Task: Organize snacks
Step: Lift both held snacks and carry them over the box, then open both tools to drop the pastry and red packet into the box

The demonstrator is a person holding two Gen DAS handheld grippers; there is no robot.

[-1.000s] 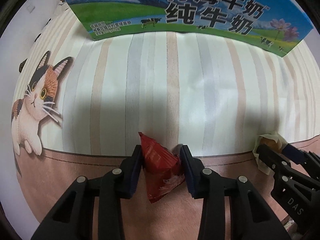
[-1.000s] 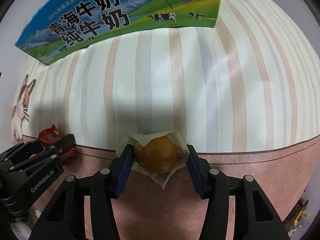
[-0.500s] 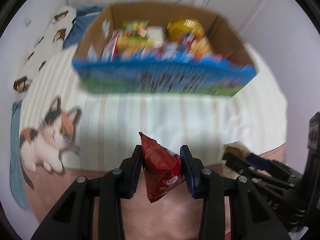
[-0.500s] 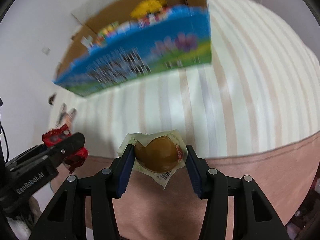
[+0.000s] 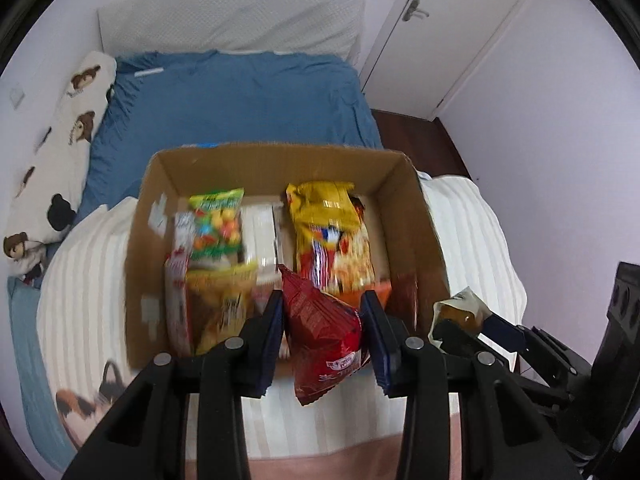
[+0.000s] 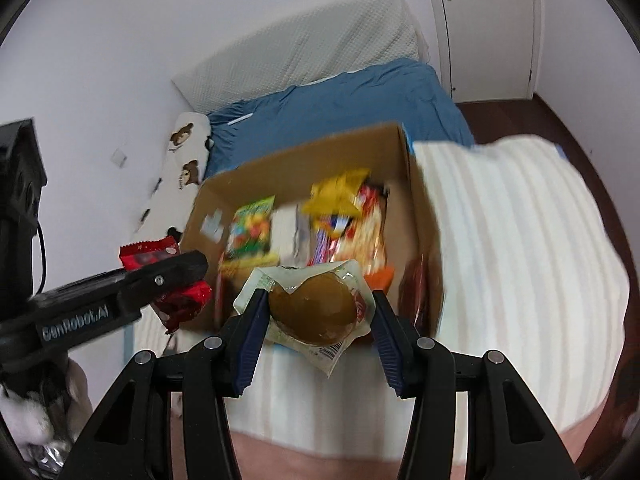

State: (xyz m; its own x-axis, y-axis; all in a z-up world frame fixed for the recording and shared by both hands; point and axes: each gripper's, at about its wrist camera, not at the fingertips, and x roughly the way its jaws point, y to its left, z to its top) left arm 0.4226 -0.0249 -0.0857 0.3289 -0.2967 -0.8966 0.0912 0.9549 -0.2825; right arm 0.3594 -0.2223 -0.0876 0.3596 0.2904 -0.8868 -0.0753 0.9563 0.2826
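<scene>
My left gripper (image 5: 322,312) is shut on a red snack packet (image 5: 324,340), held up in the air over the near edge of an open cardboard box (image 5: 276,160). In the right wrist view that same red snack packet (image 6: 148,254) shows at the left. My right gripper (image 6: 316,308) is shut on a brown round pastry in a clear wrapper (image 6: 312,308), just before the cardboard box (image 6: 300,160). The pastry (image 5: 456,312) also appears at the right of the left wrist view. The box holds several packets: a green candy bag (image 5: 216,220) and a yellow bag (image 5: 328,216).
The box stands on a striped cream blanket (image 5: 80,280) with a cat print (image 5: 92,400) on a bed. Behind it lie a blue sheet (image 5: 240,96), a bear-print pillow (image 5: 60,140) and a white headboard cushion (image 5: 228,20). A white door (image 5: 460,20) is at the back right.
Both grippers have risen high off the blanket with their snacks. The box, seen from its printed side before, now shows its open top and contents from above.
</scene>
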